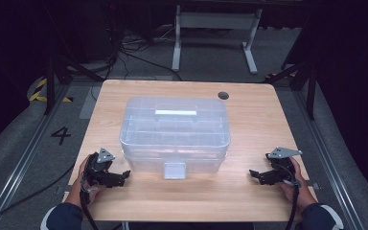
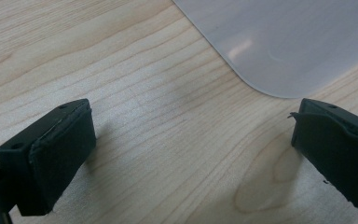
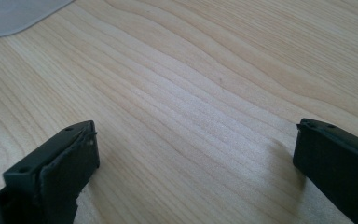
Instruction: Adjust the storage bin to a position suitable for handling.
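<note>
A clear plastic storage box (image 1: 175, 132) with a lid, a top handle (image 1: 175, 113) and a front latch (image 1: 174, 169) stands in the middle of the wooden table (image 1: 249, 115). My left gripper (image 1: 122, 176) rests on the table by the box's front left corner, open and empty; its own view has the box's rounded corner (image 2: 284, 42) just beyond the jaws (image 2: 186, 149). My right gripper (image 1: 255, 175) lies near the front right of the table, open with bare wood between its jaws (image 3: 191, 163), a hand's width from the box, whose corner (image 3: 14, 16) appears far left.
A round cable hole (image 1: 224, 95) sits at the table's back right. Behind the table stands a white frame (image 1: 215, 33) on a grey floor with cables. Metal rails (image 1: 24, 158) run along both sides of the table.
</note>
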Tool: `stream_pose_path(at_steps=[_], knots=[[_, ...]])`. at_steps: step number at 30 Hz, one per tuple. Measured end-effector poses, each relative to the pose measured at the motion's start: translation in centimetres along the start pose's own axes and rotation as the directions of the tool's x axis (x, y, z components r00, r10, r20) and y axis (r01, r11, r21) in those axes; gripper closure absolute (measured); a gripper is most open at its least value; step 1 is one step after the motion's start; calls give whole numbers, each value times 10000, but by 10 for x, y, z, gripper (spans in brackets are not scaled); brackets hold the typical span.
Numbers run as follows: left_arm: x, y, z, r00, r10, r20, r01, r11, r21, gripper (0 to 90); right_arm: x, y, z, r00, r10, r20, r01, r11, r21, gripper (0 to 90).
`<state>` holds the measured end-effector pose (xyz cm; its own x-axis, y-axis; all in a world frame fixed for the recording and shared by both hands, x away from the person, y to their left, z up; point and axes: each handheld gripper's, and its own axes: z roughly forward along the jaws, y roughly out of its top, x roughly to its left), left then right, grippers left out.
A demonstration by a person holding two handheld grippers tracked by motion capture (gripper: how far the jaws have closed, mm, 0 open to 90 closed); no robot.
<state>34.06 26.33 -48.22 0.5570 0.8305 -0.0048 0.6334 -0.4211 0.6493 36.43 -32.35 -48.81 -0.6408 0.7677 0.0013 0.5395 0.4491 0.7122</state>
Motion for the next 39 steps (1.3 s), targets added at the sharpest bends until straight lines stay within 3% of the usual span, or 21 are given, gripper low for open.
stream_pose_path(at_steps=[17, 19, 21, 23, 24, 29, 32, 39], knots=[[6, -6, -5, 9971, 610, 458, -606, 9981, -108, 4, -3, -2, -5, 9999, -121, -112, 122, 9998, 139, 28], [6, -7, -5, 9965, 720, 413, -716, 9974, -121, 5, -2, -2, -6, 10000, -37, 12, 37, 9999, 143, 74], [6, -7, -6, 9955, 809, 488, -807, 9967, -54, 5, -2, -1, -8, 10000, 42, 74, -42, 10000, -12, 185], [5, -8, -7, 9952, 777, 587, -772, 9970, -102, 5, -1, -2, -10, 9997, 137, 207, -134, 9998, -144, 143], [5, -8, -7, 9954, 764, 580, -760, 9971, -99, 5, -1, -2, -11, 9995, 165, 286, -160, 9997, -169, 173], [5, -9, -7, 9948, 711, 735, -713, 9975, 5, 5, -1, 0, -15, 9998, 93, 199, -88, 9997, -239, 180], [5, -9, -7, 9951, 679, 718, -680, 9977, -5, 5, -3, 1, -20, 9999, 81, -87, -85, 9988, -486, 177], [5, -9, -7, 9952, 670, 719, -671, 9977, -10, 5, 0, 7, -30, 9998, -102, -158, 88, 9960, -888, 232]])
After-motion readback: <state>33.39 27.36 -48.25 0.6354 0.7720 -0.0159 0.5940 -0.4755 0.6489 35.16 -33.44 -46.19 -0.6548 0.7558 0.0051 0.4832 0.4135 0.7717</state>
